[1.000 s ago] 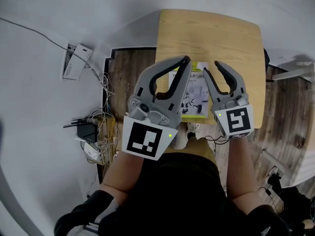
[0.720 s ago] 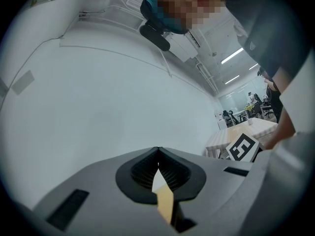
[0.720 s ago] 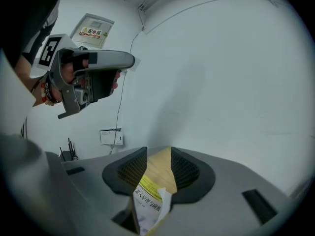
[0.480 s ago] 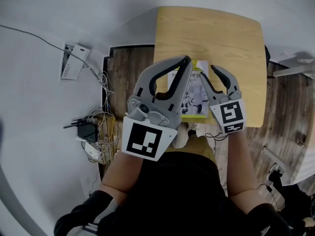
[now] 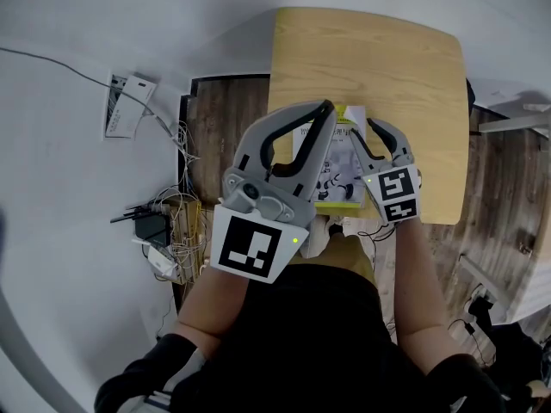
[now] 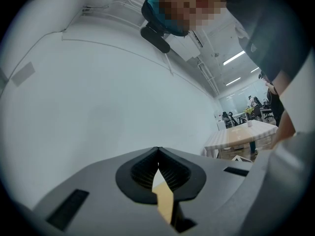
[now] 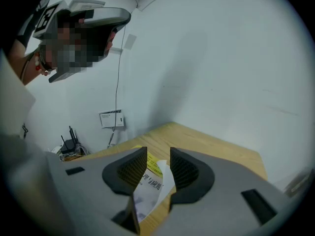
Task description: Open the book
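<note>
Holds the grey plastic left gripper [image 5: 325, 107] level and well above the work, jaws pressed together on nothing, apparently parked out of the way. Tips the grey plastic right gripper [image 5: 362, 129] down toward the thin white-and-yellow book [image 5: 340, 170], jaws just spread wide, cover showing between them yet untouched, likely lining up on its right edge. Finds the book closed, flat by the near edge of the pale wooden table [image 5: 370, 58], within easy reach.

The left tool [image 5: 324, 108] and right tool [image 5: 363, 131] are grey plastic, with curved jaws and black ribbed pads [image 7: 127, 173]. Each carries a cube [image 5: 251, 248] of black-and-white square markers with a small green light [image 5: 295, 239]. The person wears a black top [image 5: 293, 334].
</note>
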Motion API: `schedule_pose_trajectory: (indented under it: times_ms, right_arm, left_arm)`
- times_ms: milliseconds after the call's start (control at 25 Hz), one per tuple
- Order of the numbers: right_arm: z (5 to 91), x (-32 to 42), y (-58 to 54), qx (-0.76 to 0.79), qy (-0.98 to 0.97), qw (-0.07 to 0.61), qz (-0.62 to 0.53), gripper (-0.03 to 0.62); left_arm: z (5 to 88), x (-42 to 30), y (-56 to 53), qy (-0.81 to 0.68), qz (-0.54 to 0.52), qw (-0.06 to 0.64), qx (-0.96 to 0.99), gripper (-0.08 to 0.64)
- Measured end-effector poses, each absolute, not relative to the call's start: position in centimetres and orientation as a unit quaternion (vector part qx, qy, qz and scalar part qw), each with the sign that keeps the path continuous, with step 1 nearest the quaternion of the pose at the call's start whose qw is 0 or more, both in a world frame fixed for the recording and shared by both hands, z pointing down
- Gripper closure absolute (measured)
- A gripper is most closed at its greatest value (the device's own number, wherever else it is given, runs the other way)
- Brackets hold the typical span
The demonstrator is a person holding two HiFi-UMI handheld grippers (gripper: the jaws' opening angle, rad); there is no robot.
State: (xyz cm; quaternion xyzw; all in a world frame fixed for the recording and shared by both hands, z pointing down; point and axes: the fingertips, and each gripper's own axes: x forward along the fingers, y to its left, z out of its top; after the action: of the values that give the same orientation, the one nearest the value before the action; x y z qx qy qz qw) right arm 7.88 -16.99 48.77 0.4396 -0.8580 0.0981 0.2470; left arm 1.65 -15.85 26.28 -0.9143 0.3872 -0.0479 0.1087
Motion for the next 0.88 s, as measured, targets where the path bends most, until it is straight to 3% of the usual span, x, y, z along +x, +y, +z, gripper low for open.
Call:
schedule_pose_trajectory:
  times_ms: [880]
  right_arm:
    - [57.1,8.9,-17.0,0.429,-0.833,0.305,0.17,0.462]
  left_arm:
    - [27.6,1.0,-17.4,0.398,-0.056,0.098,-0.91,0.552]
